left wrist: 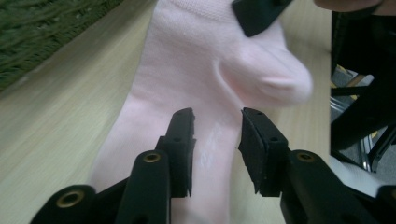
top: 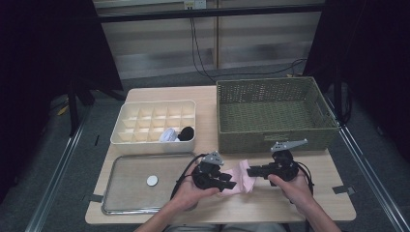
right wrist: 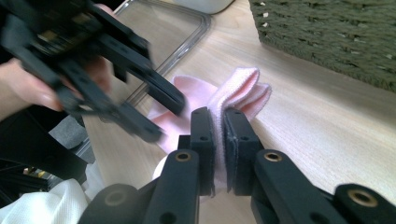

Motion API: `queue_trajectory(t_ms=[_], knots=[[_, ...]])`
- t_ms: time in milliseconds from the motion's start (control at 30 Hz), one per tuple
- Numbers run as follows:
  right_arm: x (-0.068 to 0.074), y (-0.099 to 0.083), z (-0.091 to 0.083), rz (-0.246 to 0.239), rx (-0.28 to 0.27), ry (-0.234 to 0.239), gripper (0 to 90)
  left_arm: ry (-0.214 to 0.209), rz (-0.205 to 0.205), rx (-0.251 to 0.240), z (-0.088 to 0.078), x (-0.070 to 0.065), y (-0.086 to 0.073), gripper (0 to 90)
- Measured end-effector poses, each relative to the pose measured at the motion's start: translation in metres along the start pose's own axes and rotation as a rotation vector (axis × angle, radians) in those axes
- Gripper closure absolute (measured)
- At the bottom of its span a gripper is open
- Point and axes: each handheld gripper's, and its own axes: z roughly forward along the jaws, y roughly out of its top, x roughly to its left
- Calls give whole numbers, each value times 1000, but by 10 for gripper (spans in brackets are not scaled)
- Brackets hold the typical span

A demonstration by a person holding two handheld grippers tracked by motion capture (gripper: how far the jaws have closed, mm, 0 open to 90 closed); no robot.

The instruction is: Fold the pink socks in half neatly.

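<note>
— Two tongs, one pink sock (top: 239, 177): where is it?
— On the surface (top: 270, 205), just before the green basket (top: 275, 111). The right tongs (right wrist: 218, 140) pinch its folded edge.
— And the left tongs (left wrist: 217, 140)?
— Parted above the sock, pads clear of it.

Dim room, evenly lit worktop, motion blur near the lenses

In the high view the worktop (top: 270, 203) is softly lit from above while both sides of the room fall into near black; the clear tray (top: 126, 193) at its front left corner carries a pale sheen. The left tool (right wrist: 154, 114) smears with motion blur in the right gripper view. In the left gripper view the pink sock (left wrist: 201, 84) looks washed out and soft.
</note>
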Motion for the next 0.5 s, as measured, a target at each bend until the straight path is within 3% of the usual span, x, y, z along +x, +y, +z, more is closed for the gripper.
queue_trajectory(t_ms=[33, 133, 200, 267, 367, 400, 500], knots=[[0, 0, 0, -3, 3, -2, 838, 13, -7, -9, -7, 0, -5, 612], [-1, -1, 1, -11, 14, -7, 837, 56, -7, 28, -20, 5, -16, 552], [-1, -1, 2, -9, 19, -10, 837, 89, -30, 22, -27, 11, -25, 519], [-1, -1, 3, -7, 22, -7, 837, 96, -50, 15, -28, 15, -31, 486], [1, 0, 6, -12, 32, -7, 836, 106, -41, 34, -24, 16, -35, 425], [1, 1, 6, -12, 35, -8, 836, 106, -32, 58, -23, 16, -34, 424], [3, 2, 7, -16, 33, -3, 835, 122, -31, 60, -17, 15, -36, 471]])
